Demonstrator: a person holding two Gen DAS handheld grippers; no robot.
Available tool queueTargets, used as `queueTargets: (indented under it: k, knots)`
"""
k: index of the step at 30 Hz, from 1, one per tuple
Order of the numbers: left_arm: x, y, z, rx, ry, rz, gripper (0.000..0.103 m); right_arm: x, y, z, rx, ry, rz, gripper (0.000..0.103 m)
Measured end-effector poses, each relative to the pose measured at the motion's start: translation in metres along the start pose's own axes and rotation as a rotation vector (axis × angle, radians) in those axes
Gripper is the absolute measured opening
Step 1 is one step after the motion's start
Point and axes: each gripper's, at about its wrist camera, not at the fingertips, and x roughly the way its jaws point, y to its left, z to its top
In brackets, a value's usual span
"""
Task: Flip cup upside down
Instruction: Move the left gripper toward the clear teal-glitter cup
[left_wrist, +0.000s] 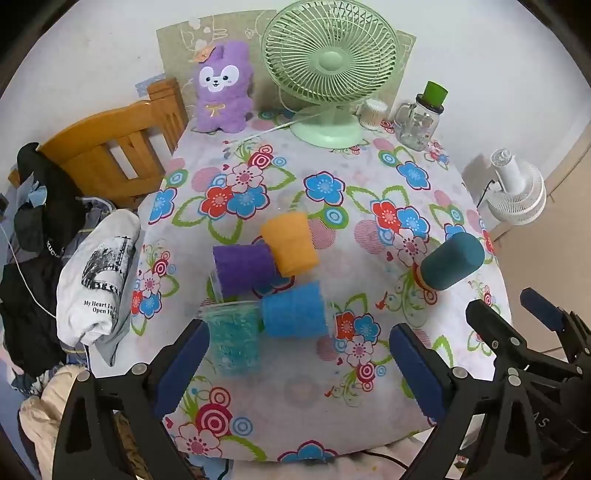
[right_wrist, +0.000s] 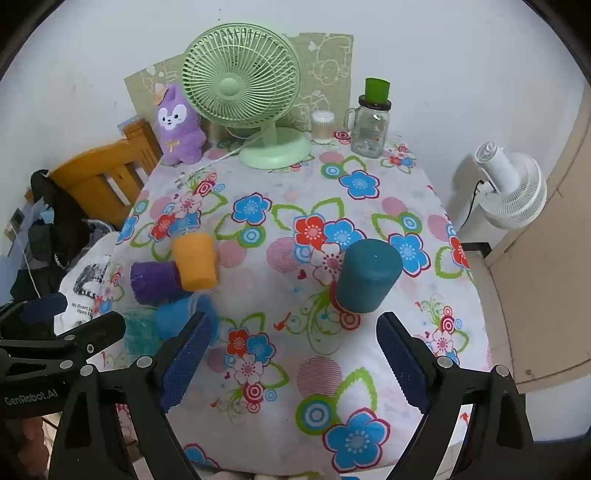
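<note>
Both grippers' fingers (left_wrist: 184, 365) (right_wrist: 402, 362) gape empty over the floral tablecloth (right_wrist: 369, 206) bearing a teal cup (right_wrist: 369, 275)

soft, even indoor light, faint shadows, strong fisheye bending with dark corners, and slightly blurred cups.

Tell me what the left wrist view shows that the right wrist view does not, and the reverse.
Only the left wrist view shows the teal translucent cup clearly, by the left claw, and the blue cup unobstructed.

Only the right wrist view shows the dark teal cup standing bottom up straight ahead of the open right claw; a claw finger partly hides the blue cup here.

Both show the orange cup, the purple cup, the green fan, the purple plush and the glass jar.
</note>
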Motion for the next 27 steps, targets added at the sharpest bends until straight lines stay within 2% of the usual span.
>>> queueTargets:
  k: [3, 4, 6, 10, 14, 27]
  knots:
    - [0.000, 0.001, 0.000, -0.007, -0.013, -0.030, 0.099, -0.002, -0.001, 0.004, -0.001, -0.012, 0.005, 0.092]
    - [-0.001, 0.009, 0.001, -0.011, -0.014, -0.035, 0.099, -0.001, 0.006, 0.002, -0.032, -0.015, -0.029, 0.092]
    - [-0.007, 0.017, 0.001, -0.014, -0.020, -0.041, 0.099, -0.005, 0.005, -0.001, -0.023, -0.039, -0.010, 0.092]
    - [-0.011, 0.025, 0.005, -0.014, -0.028, -0.049, 0.099, -0.009, 0.002, 0.002, -0.021, -0.021, 0.006, 0.092]
    - [-0.017, 0.008, 0.002, -0.020, -0.040, -0.020, 0.099, -0.012, 0.002, 0.002, -0.028, -0.022, 0.002, 0.092]
    - [-0.020, 0.001, -0.001, -0.007, -0.056, -0.032, 0.099, -0.016, -0.001, -0.001, -0.025, -0.027, -0.012, 0.092]
